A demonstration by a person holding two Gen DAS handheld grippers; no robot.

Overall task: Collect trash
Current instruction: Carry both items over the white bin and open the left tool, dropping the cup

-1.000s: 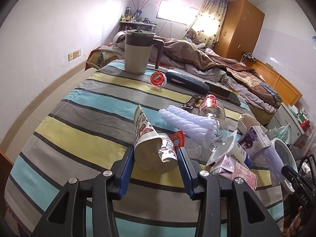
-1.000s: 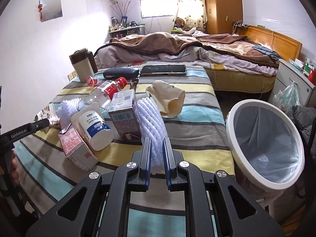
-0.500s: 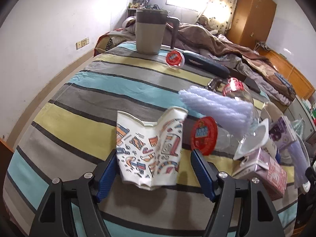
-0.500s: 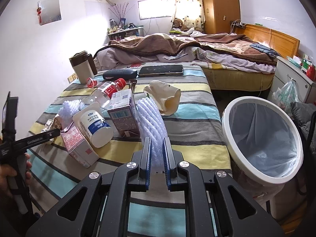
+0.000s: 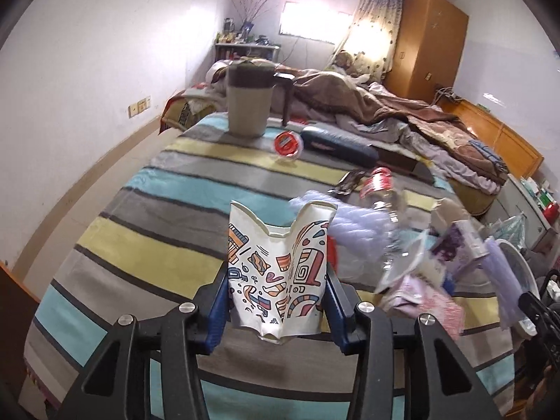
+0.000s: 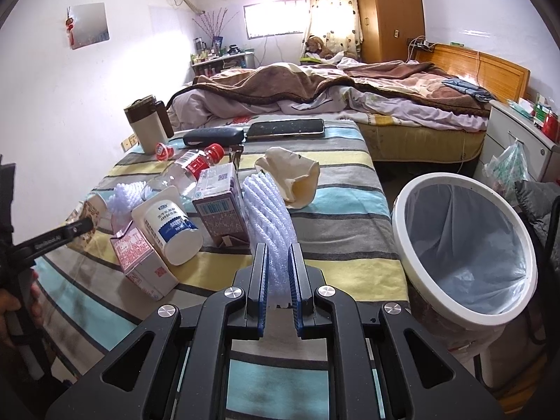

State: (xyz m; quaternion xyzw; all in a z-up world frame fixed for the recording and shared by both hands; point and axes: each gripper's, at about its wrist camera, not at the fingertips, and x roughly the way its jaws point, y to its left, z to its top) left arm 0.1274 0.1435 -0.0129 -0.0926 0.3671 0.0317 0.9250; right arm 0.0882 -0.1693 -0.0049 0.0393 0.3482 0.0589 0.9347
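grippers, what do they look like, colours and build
Both the left gripper and right gripper are matte black plastic with open triangular cut-outs, silver round screw heads at the joints, and blue pads lining the fingers.

Striped-cloth table [image 6: 350, 238], lying bottle [image 6: 182, 175], cartons [image 6: 220, 206], mug [image 6: 145, 127], glasses case [image 6: 213, 135], phone [image 6: 285, 127]

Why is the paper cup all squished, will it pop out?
The paper cup looks thin and floppy: its rim is already folded inward between the left hand-held gripper fingers. It probably weighs very little, so the pinch should hold it. Squeezing harder would likely just flatten it more, not break it.
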